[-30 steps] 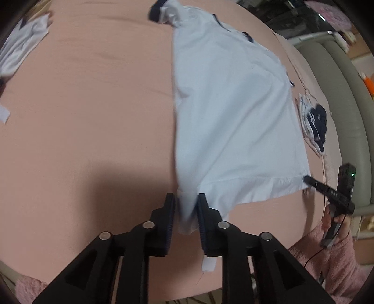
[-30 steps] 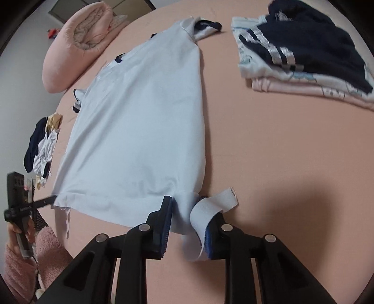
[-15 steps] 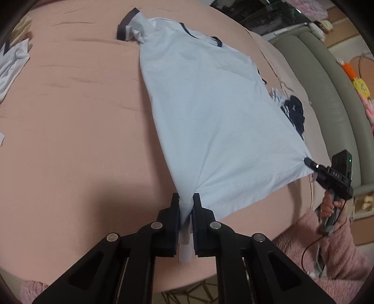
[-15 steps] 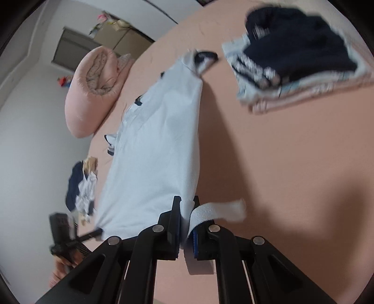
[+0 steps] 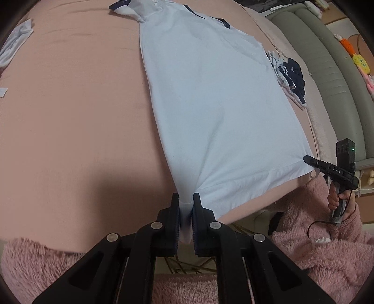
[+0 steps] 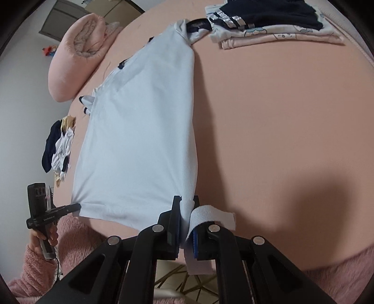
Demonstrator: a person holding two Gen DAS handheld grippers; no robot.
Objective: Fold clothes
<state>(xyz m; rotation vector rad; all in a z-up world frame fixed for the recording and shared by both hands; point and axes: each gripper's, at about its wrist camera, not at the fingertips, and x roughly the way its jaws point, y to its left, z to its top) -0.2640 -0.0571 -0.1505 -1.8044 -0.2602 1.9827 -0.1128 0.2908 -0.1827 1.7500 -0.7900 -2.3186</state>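
Note:
A pale blue shirt [image 5: 210,105] with dark trim lies lengthwise on the pink bed [image 5: 70,105], collar at the far end. My left gripper [image 5: 186,201] is shut on the near left hem corner, and cloth is bunched between its pads. The right gripper [image 5: 308,160] is clamped on the other hem corner. In the right wrist view the shirt [image 6: 145,121] runs away from my right gripper [image 6: 187,203], shut on its hem corner, with a white strip [image 6: 210,215] curling over one finger. The left gripper [image 6: 77,207] pinches the far corner. The hem is stretched taut at the bed's near edge.
A folded stack of clothes [image 6: 268,21] sits at the far right of the bed. A rolled pink blanket [image 6: 77,53] and a loose pile of garments [image 6: 58,149] lie on the other side. A grey padded frame [image 5: 327,70] borders the bed. Pink fluffy sleeves [image 5: 327,245] are below.
Both grippers closed on the hem corners and drew back toward the bed's near edge. The hem now hangs taut between them, and the shirt has slid nearer.

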